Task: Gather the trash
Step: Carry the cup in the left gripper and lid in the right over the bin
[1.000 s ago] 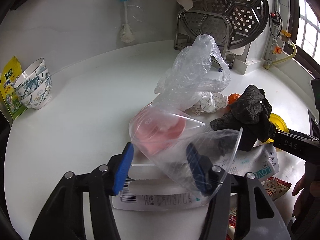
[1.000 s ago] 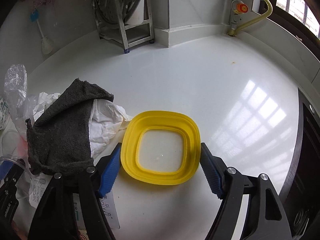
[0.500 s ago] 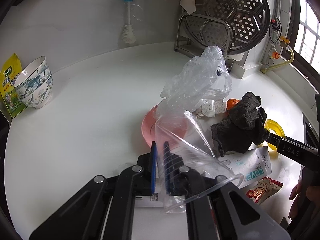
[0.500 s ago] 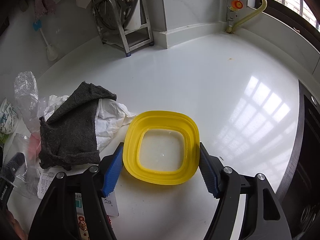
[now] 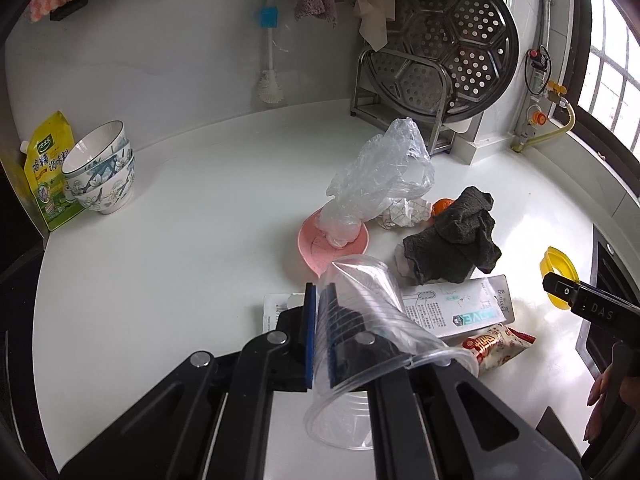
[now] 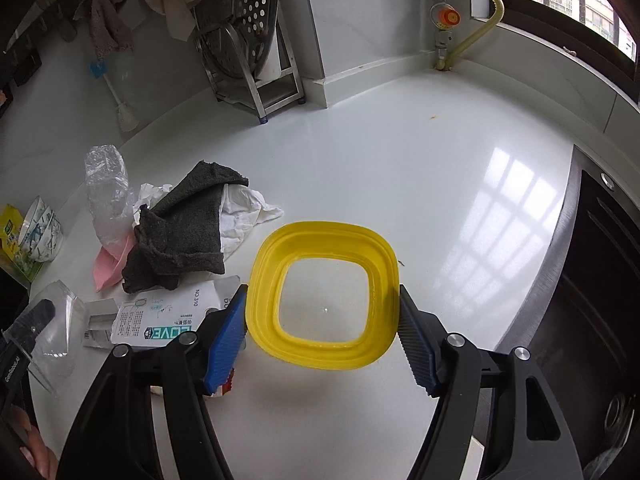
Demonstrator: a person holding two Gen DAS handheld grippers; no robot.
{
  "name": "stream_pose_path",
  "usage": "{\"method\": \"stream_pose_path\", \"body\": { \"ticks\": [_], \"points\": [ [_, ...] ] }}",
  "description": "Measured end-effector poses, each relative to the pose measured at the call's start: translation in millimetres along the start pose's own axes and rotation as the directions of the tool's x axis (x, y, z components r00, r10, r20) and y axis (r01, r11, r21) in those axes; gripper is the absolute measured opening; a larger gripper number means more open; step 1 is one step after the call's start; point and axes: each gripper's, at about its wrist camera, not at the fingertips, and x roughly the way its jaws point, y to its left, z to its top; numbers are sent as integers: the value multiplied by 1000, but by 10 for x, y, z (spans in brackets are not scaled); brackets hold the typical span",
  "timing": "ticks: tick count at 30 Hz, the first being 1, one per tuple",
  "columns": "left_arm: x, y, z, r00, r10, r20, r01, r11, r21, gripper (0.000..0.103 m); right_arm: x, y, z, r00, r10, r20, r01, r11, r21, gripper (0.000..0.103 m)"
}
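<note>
My left gripper (image 5: 320,334) is shut on the wall of a clear plastic cup (image 5: 376,344) and holds it above the white counter; the cup also shows at the left of the right wrist view (image 6: 52,328). Beyond it lie a white glove package (image 5: 456,312), a red snack wrapper (image 5: 496,344), a dark grey cloth (image 5: 456,240) over crumpled white paper (image 6: 240,212), and a clear plastic bag (image 5: 380,176) on a pink plate (image 5: 312,248). My right gripper (image 6: 320,328) is open, its blue pads on either side of a yellow square container (image 6: 324,296).
Stacked patterned bowls (image 5: 100,176) and a yellow-green pouch (image 5: 46,168) stand at the far left. A metal rack with a perforated steamer tray (image 5: 444,52) stands at the back. A dark stove edge (image 6: 600,280) lies to the right. An orange item (image 5: 442,205) sits behind the cloth.
My left gripper closed on the clear cup and lifted it up and back from the pile. The right gripper stayed open around the yellow container, which looks slightly raised.
</note>
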Motion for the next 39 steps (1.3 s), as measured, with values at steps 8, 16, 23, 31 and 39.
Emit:
{"method": "stream_pose_path", "body": {
  "ticks": [8, 16, 23, 31, 39],
  "points": [
    [-490, -133, -288, 1000, 9, -12, -9, 1000, -7, 6, -501, -151, -349, 1000, 27, -17, -27, 1000, -8, 68],
    [-981, -580, -849, 996, -42, -76, 44, 998, 33, 6, -948, -327, -961, 994, 62, -87, -68, 995, -68, 68],
    [-1190, -931, -1361, 985, -78, -152, 87, 995, 56, 6, -1166, -372, -1585, 977, 90, -193, -119, 982, -144, 68],
    [-1088, -1168, -1784, 973, -65, -223, 81, 994, 67, 6, -1050, -430, -2074, 953, 93, -290, -149, 972, -181, 68],
    [-957, -1233, -2019, 959, -38, -279, 64, 995, 82, 6, -899, -527, -2261, 939, 83, -334, -150, 972, -180, 68]
  ]
}}
